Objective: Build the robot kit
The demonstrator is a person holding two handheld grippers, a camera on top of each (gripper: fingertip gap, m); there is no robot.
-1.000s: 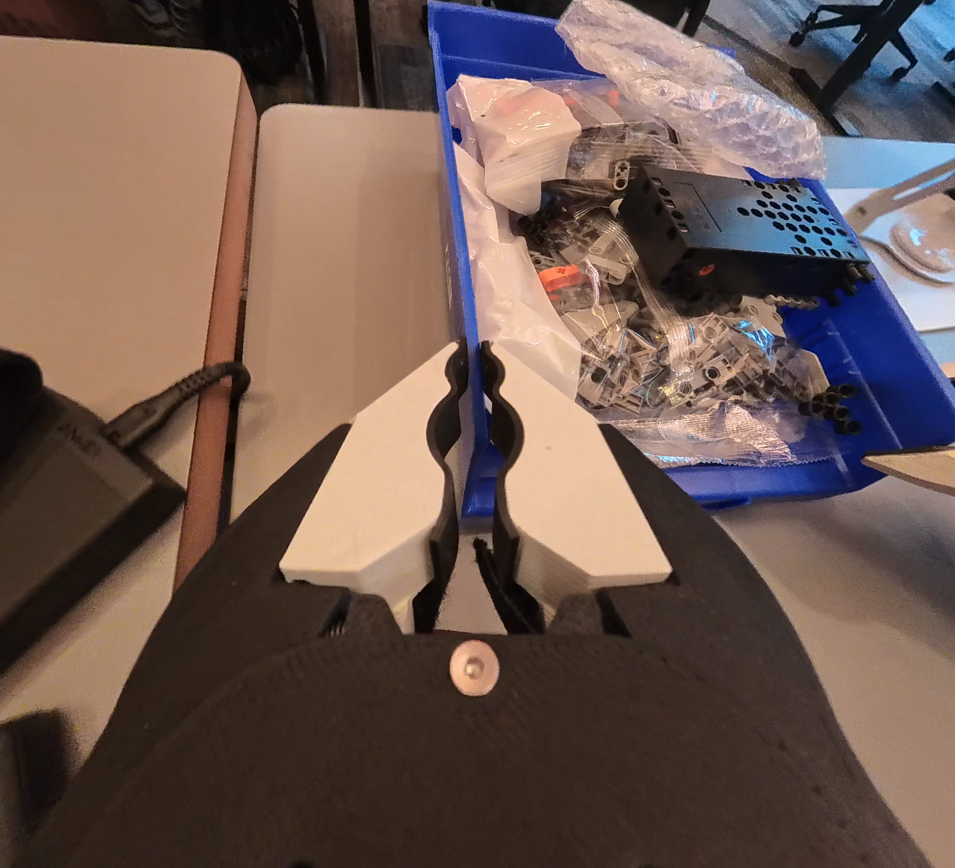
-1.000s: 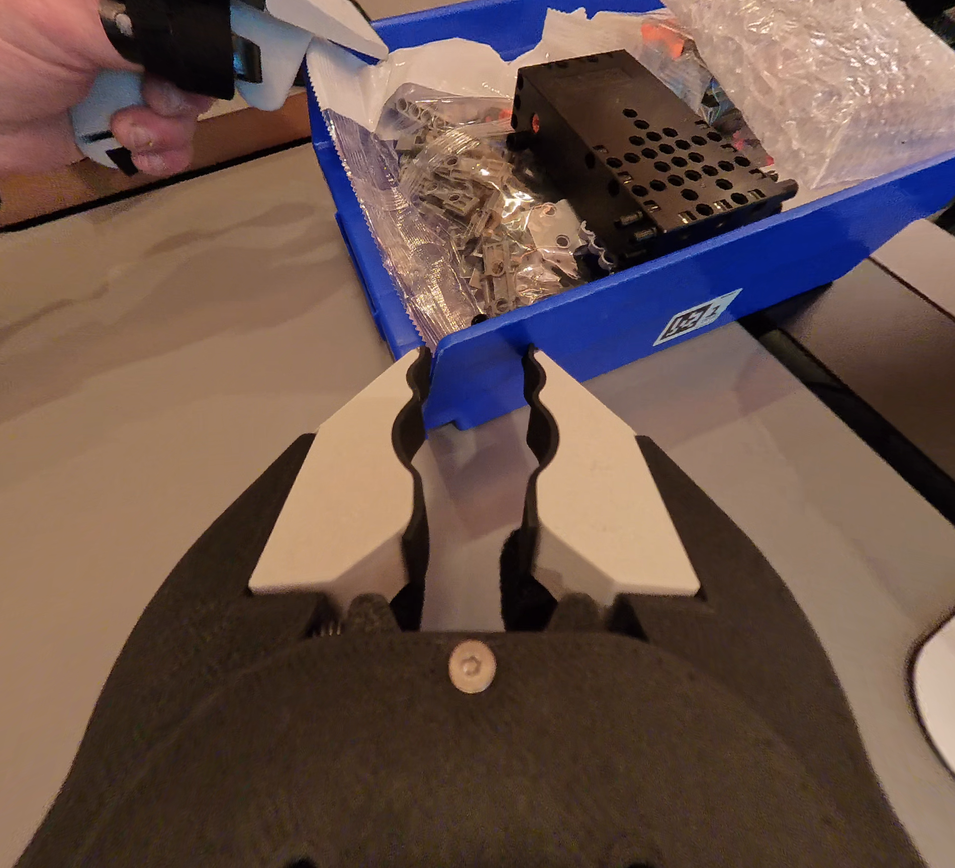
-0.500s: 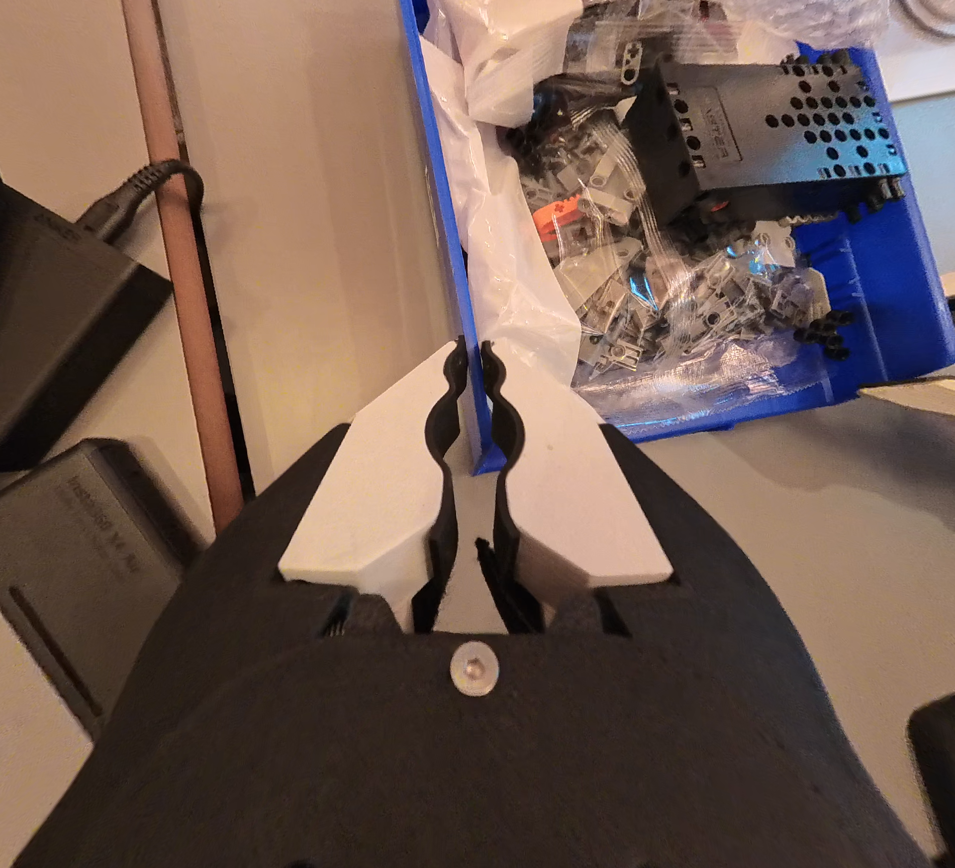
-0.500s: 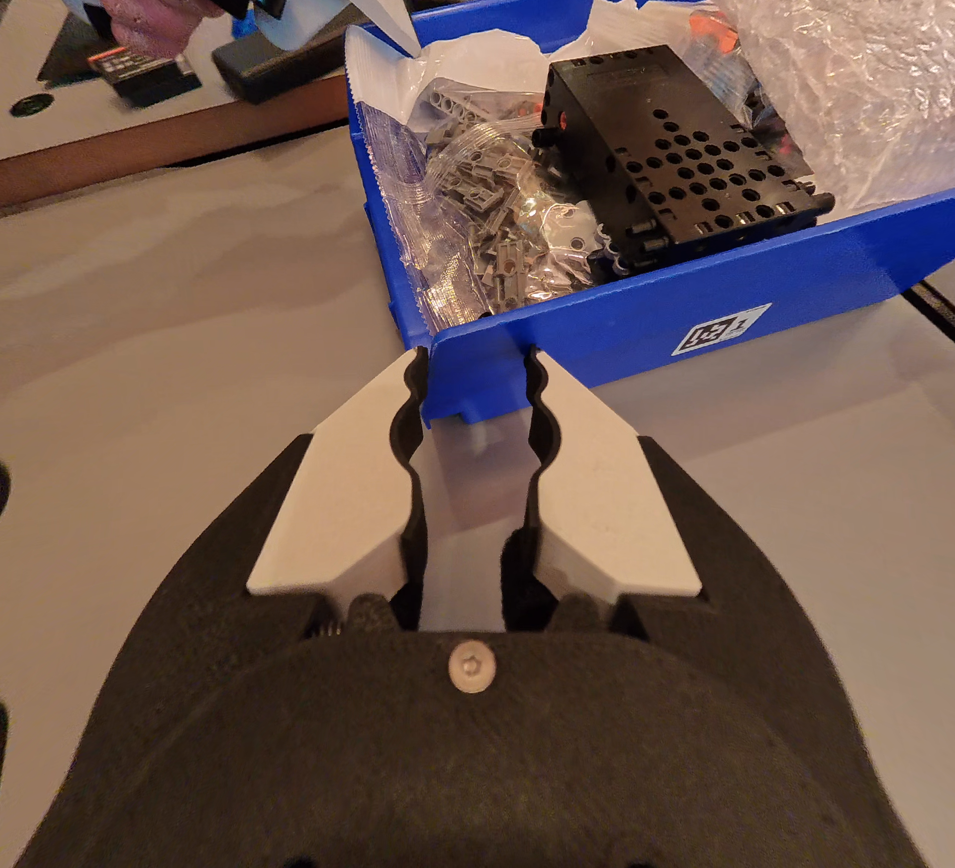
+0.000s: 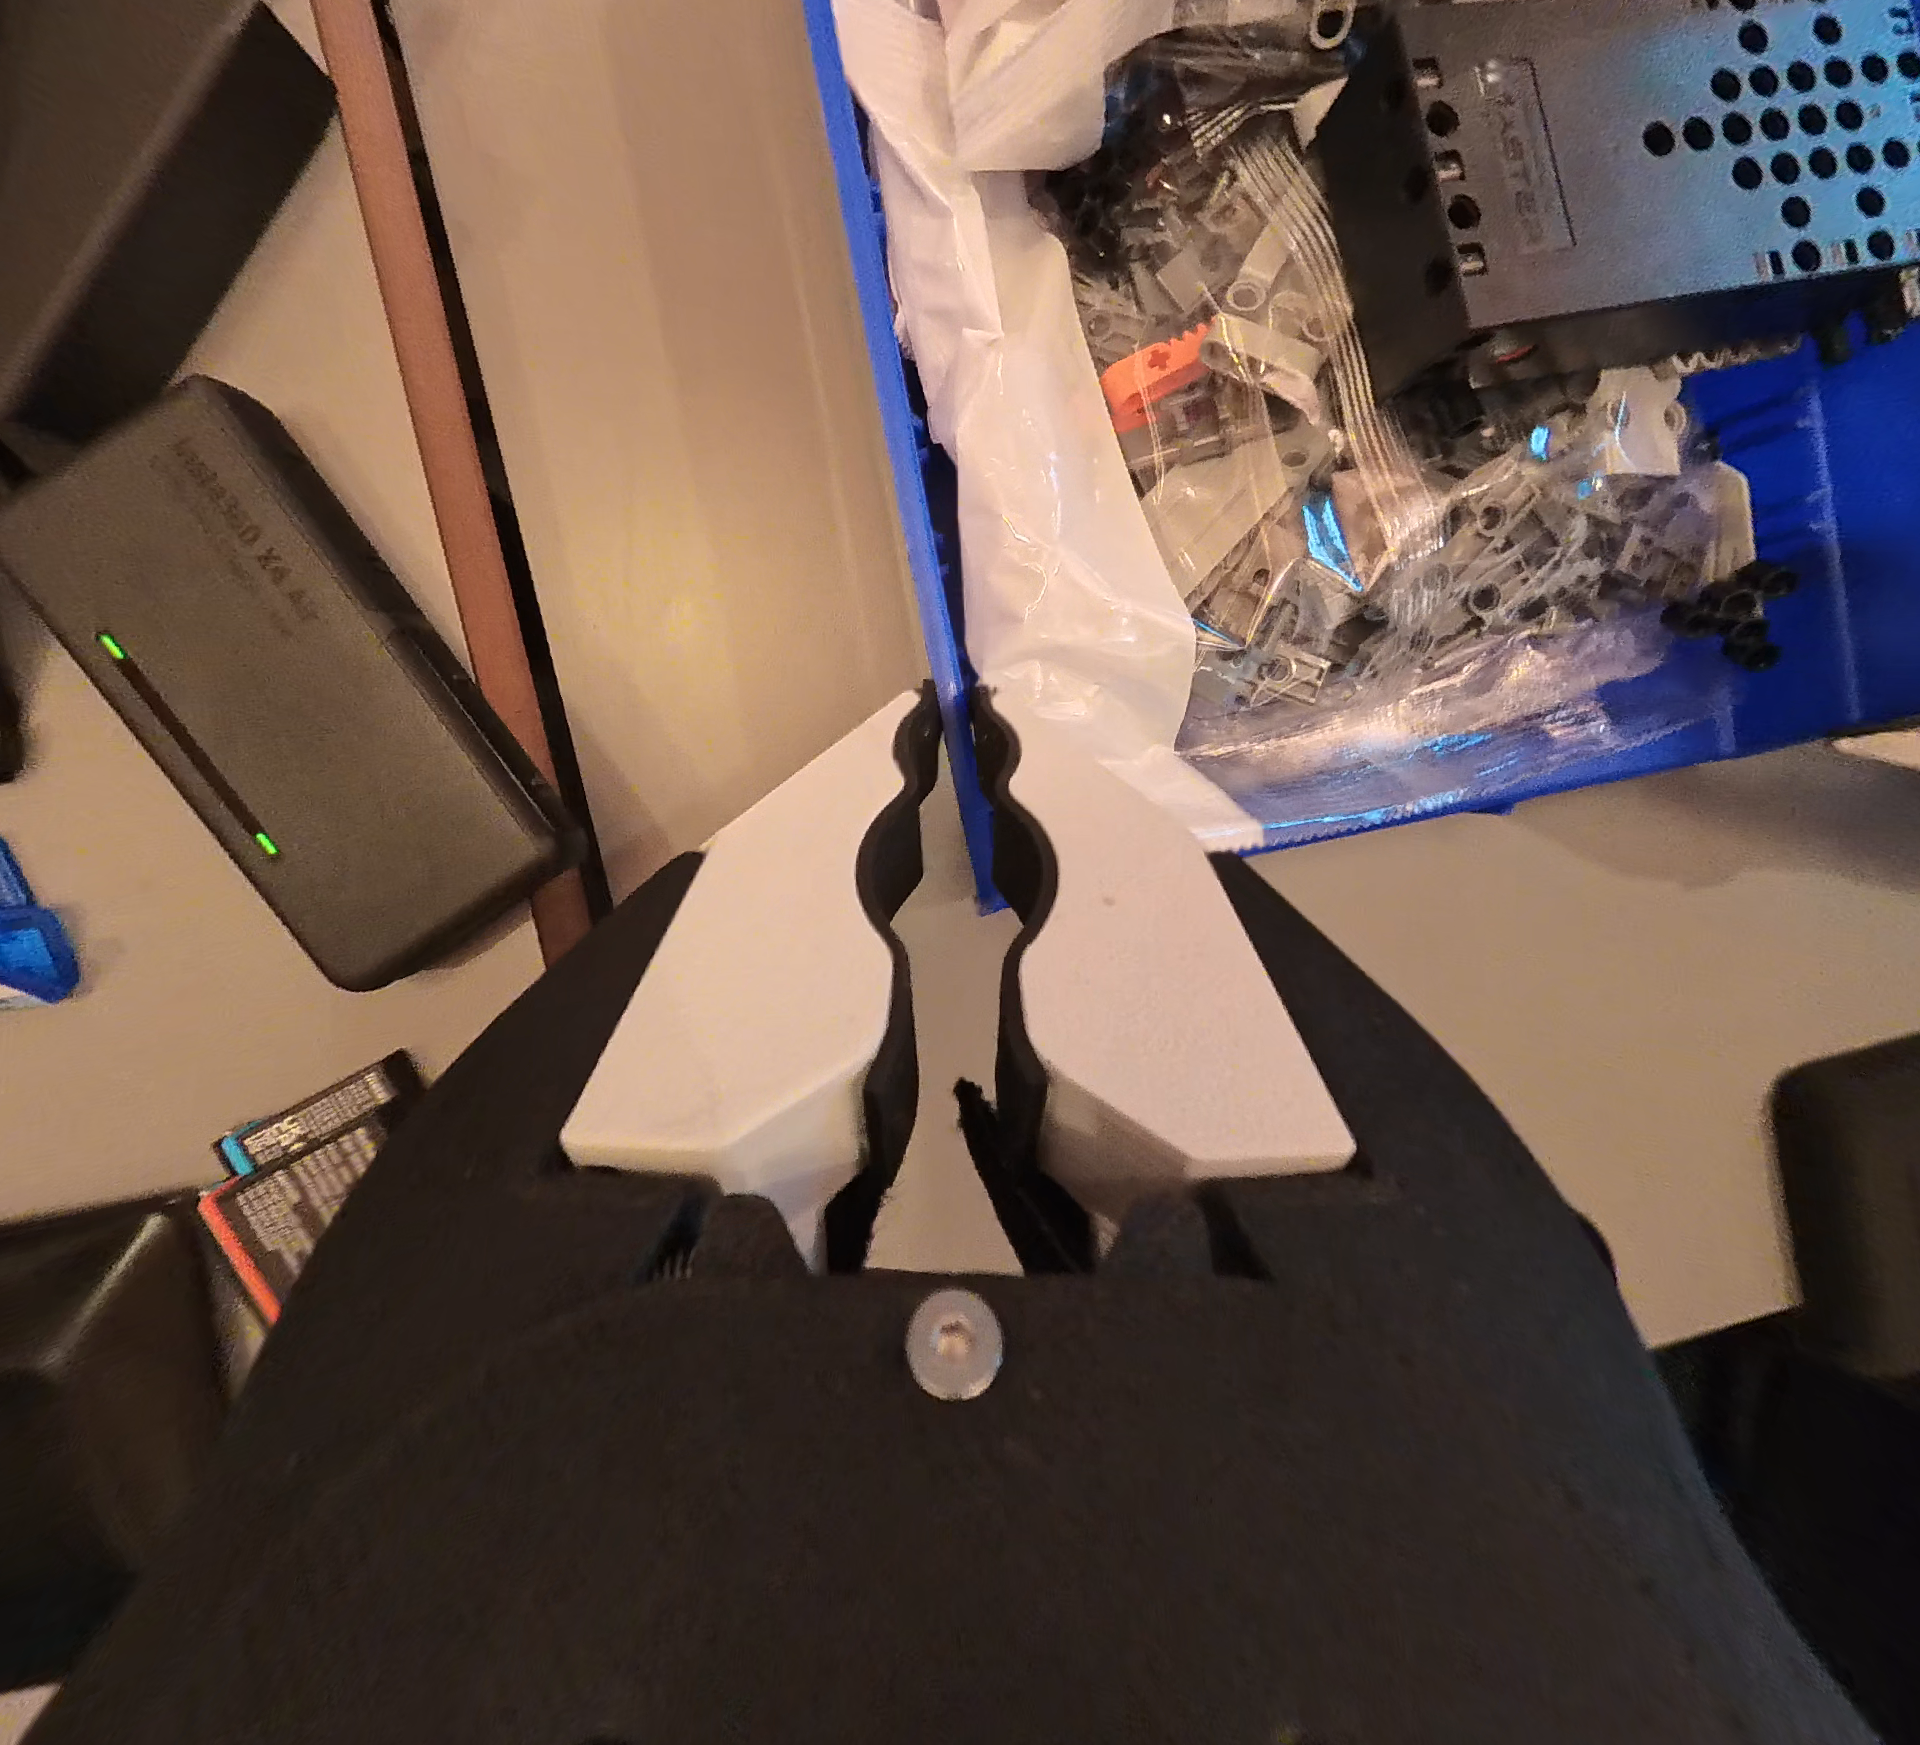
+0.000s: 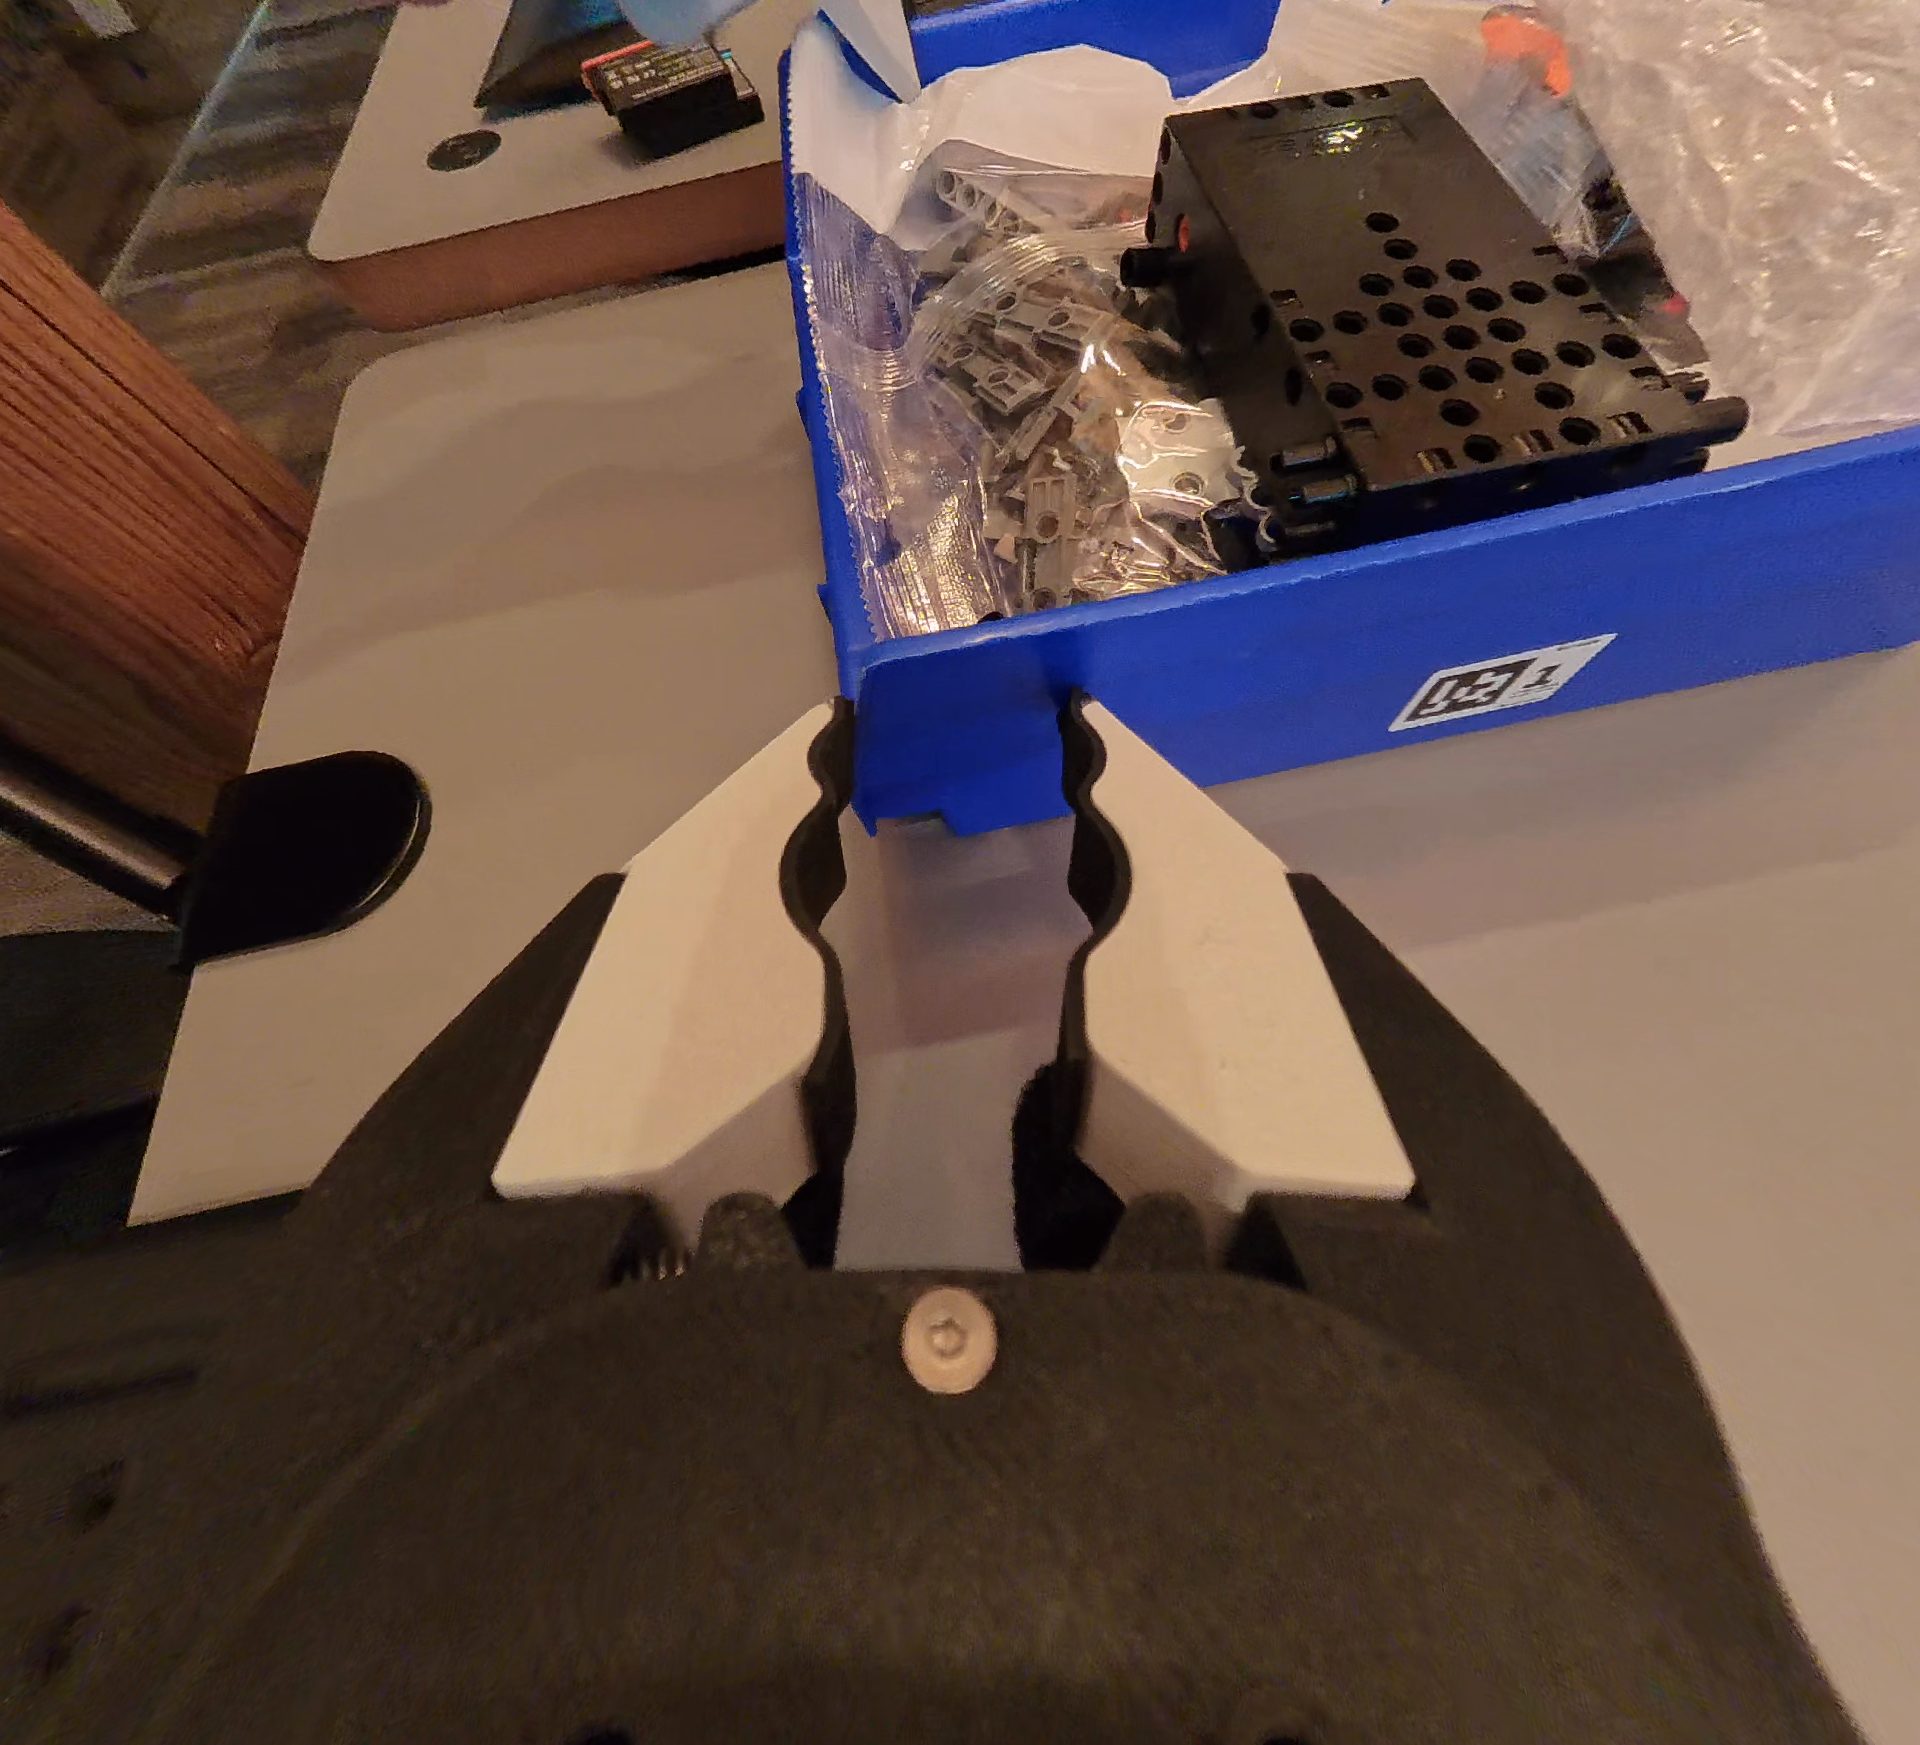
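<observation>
Left wrist view: the left gripper (image 5: 954,698) is clenched on the left wall of the blue bin (image 5: 894,407), near its corner, with a white plastic bag (image 5: 1049,552) just inside. In the bin lie a clear bag of grey building parts (image 5: 1382,594) and a black perforated box (image 5: 1652,168); a black charger (image 5: 260,677) sits to the left. In the right wrist view the right gripper (image 6: 954,719) is released, its fingers straddling the bin's near left corner on the grey table (image 6: 1558,1020).
</observation>
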